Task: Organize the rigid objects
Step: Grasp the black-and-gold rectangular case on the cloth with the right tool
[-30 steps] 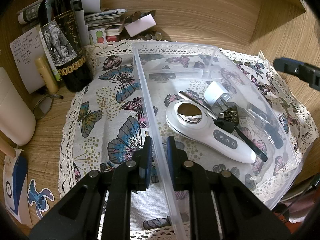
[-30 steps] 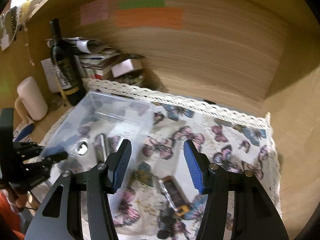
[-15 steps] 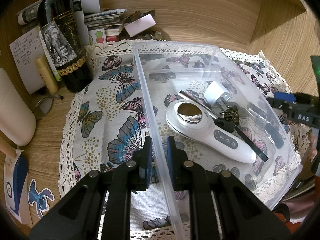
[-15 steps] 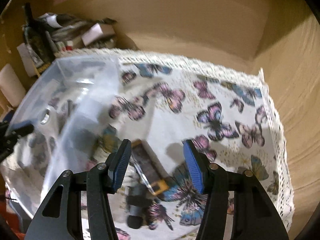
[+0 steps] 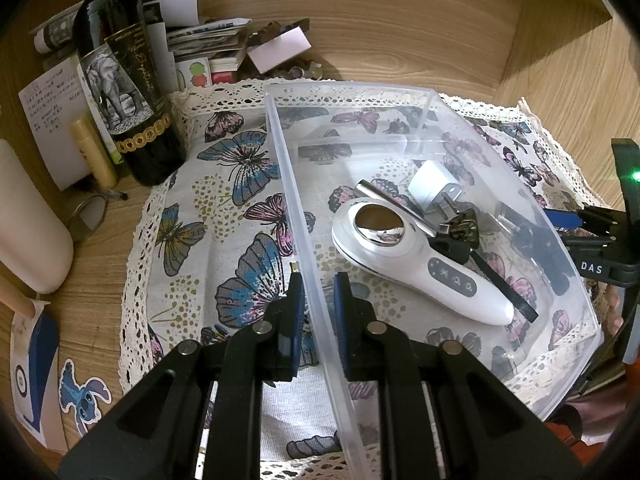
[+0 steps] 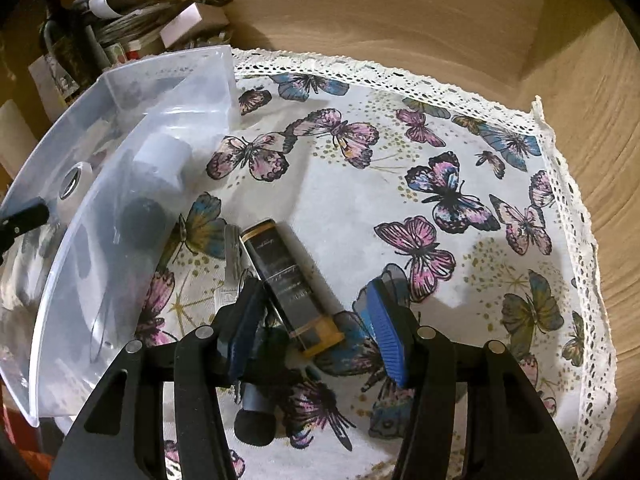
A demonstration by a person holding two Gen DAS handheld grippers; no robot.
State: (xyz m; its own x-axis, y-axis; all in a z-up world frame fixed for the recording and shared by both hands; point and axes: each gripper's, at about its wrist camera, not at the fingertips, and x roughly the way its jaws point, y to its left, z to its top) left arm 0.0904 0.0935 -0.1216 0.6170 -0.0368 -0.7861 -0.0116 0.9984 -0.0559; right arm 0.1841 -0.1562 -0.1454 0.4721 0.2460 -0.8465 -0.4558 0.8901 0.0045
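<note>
Left wrist view: my left gripper (image 5: 316,312) is clamped on the near wall of the clear plastic bin (image 5: 296,216), one blue pad outside the wall and one inside, both pressed against it. The bin sits on a butterfly-print cloth (image 5: 224,216) with a lace edge. Inside the bin I see a white handheld device (image 5: 420,264) with a shiny round head and a dark button panel, lying flat on the bottom. Beside its head lie a white plug adapter (image 5: 430,188), a slim metal piece and some black items I cannot make out. A dark wine bottle (image 5: 124,76) with an elephant label stands upright off the cloth's left edge, next to a stack of papers (image 5: 200,36). My right gripper's black body (image 5: 600,248) shows beyond the bin's far wall.

Right wrist view: my right gripper (image 6: 312,332) stands partly open, and its jaws have just been closing a little. Between the blue pads lies a dark rectangular flat case (image 6: 288,284) with a gold band at the near end, resting on the cloth (image 6: 440,184) just outside the bin (image 6: 60,264). I see a gap at the right pad; the left pad is close to the case, but I cannot tell whether it touches. A silvery flat piece (image 6: 232,264) lies just left of the case, and a dark cylinder (image 6: 256,416) lies under the gripper's left arm.
</note>
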